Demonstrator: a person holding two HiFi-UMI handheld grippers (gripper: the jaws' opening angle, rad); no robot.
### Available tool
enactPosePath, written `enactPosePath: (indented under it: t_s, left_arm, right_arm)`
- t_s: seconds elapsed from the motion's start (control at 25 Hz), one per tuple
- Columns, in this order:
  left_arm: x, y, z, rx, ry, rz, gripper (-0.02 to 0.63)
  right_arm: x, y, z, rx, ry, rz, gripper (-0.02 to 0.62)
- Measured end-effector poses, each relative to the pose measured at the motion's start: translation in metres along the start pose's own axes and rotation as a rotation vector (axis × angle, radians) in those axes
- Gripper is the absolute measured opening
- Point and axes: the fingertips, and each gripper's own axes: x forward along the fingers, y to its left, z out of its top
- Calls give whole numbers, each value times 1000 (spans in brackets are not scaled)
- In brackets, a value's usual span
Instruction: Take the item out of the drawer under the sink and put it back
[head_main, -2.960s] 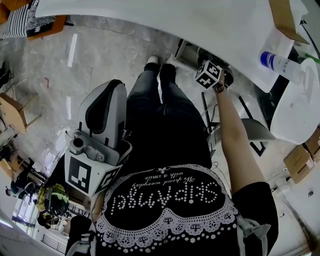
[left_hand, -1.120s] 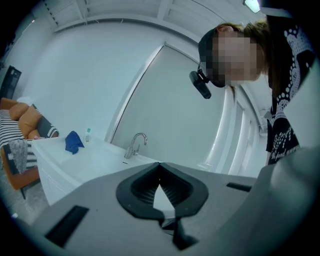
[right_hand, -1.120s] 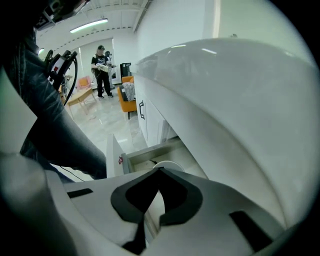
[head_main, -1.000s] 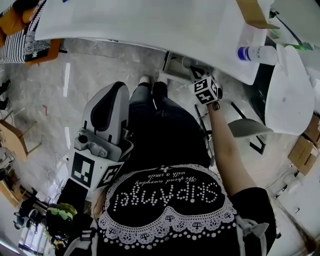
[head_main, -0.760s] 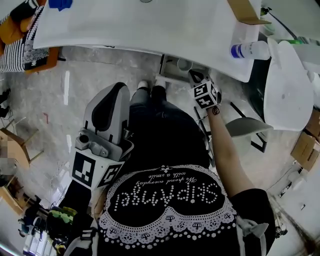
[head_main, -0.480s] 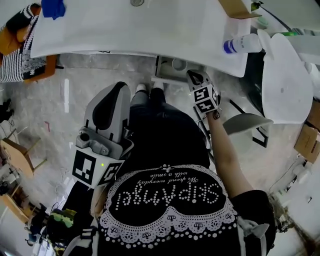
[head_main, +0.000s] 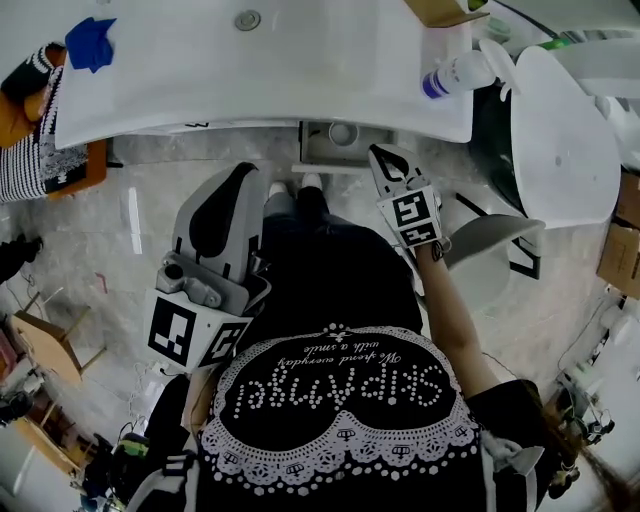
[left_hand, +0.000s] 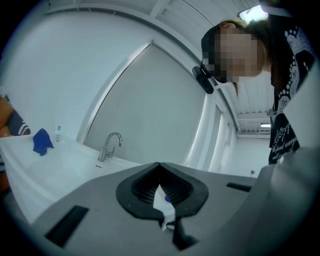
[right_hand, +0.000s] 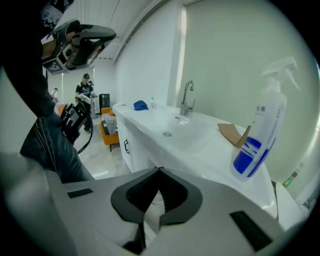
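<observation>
The drawer (head_main: 338, 143) under the white sink counter (head_main: 300, 70) stands pulled out, with a small round white item (head_main: 342, 133) lying in it. My right gripper (head_main: 380, 156) hangs just right of the drawer front, below the counter's edge, pointing down at a slant. In the right gripper view its jaws (right_hand: 159, 170) meet at the tips with nothing between them. My left gripper (head_main: 241, 170) is held level by the person's left leg, away from the drawer. Its jaws (left_hand: 159, 164) are shut and empty as well.
On the counter stand a spray bottle (head_main: 455, 72) with a blue label, a cardboard box (head_main: 440, 10), a blue cloth (head_main: 90, 42) and a faucet (right_hand: 187, 97) over the basin drain (head_main: 247, 19). A large white rounded fixture (head_main: 555, 120) and a grey seat (head_main: 490, 245) are to the right.
My right gripper has come up and away from the drawer, still shut. The head view has tipped toward the counter, so more of the basin shows. The left gripper has shifted slightly.
</observation>
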Motion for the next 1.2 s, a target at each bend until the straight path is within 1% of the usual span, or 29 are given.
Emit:
enactPosePath:
  t_s: [0.16, 0.28, 0.4, 0.52, 0.64, 0.76, 0.88, 1.04, 1.2]
  left_arm:
    - [1, -2, 0, -7, 6, -8, 5]
    - [1, -2, 1, -6, -7, -11, 5]
    - [1, -3, 7, 7, -43, -20, 5]
    - [1, -3, 7, 6, -34, -16, 5]
    - [0, -3, 9, 18, -50, -26, 5]
    - [-1, -4, 7, 11, -36, -17, 5]
    - [1, -3, 5, -2, -18, 4, 5]
    - [1, -4, 7, -3, -23, 9, 5]
    - [0, -6, 10, 31, -56, -25, 5]
  right_arm:
    - [-19, -1, 22, 14, -61, -24, 17]
    - [-32, -4, 41, 41, -115, -39, 17]
    - [-45, -8, 63, 56, -175, -57, 17]
    - [-58, -13, 86, 59, -233, -71, 17]
    - [-69, -16, 109, 54, -293, -77, 17]
    - [-84, -18, 132, 66, -358, -82, 17]
    - [-98, -21, 152, 104, -414, -81, 17]
    - [-118, -21, 171, 132, -466, -82, 17]
    - [-128, -22, 176, 151, -483, -87, 17]
